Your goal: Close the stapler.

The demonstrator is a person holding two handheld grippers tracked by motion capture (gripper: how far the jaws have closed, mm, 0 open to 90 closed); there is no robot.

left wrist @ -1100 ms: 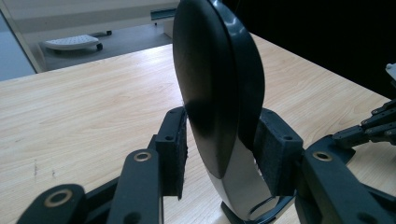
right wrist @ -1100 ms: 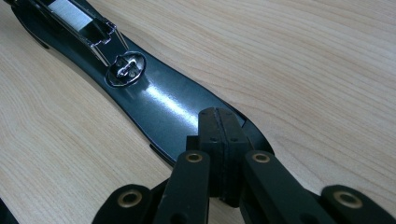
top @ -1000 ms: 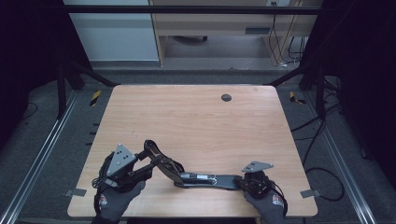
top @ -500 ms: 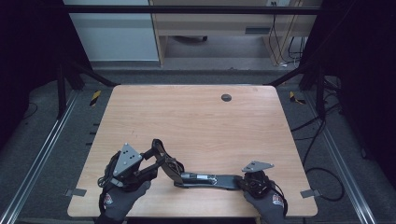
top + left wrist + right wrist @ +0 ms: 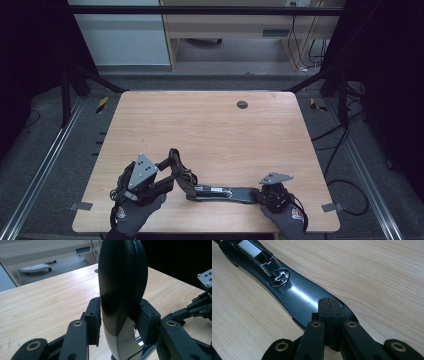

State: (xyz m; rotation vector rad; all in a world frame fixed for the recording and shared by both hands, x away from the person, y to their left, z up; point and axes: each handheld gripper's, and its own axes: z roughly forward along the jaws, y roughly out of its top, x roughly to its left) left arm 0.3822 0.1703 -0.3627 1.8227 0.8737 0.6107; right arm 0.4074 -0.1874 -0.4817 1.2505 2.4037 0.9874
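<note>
Light wood-grain table [image 5: 210, 130], rounded corners, with a small dark round cap [image 5: 242, 104] near its far edge. Grey carpet floor [image 5: 60, 155] all round. Metal rails [image 5: 35, 175] along the floor on both sides (tape tabs at the near ends). Black frame bar [image 5: 210, 10] overhead, slanted black struts [image 5: 85, 75] at the far corners. Pale wooden desk [image 5: 225, 30] behind; white cabinet [image 5: 120, 40] beside it. Black cables [image 5: 345, 145] at right. Yellow-black tape marks [image 5: 101, 104]. Dim edges.

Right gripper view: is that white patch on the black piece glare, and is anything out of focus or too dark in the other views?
Right gripper view: yes, a glare streak on the glossy black piece. Left gripper view: the black pad is close and soft, with one face in deep shadow. High view: the surroundings are dark and the table evenly lit.
</note>
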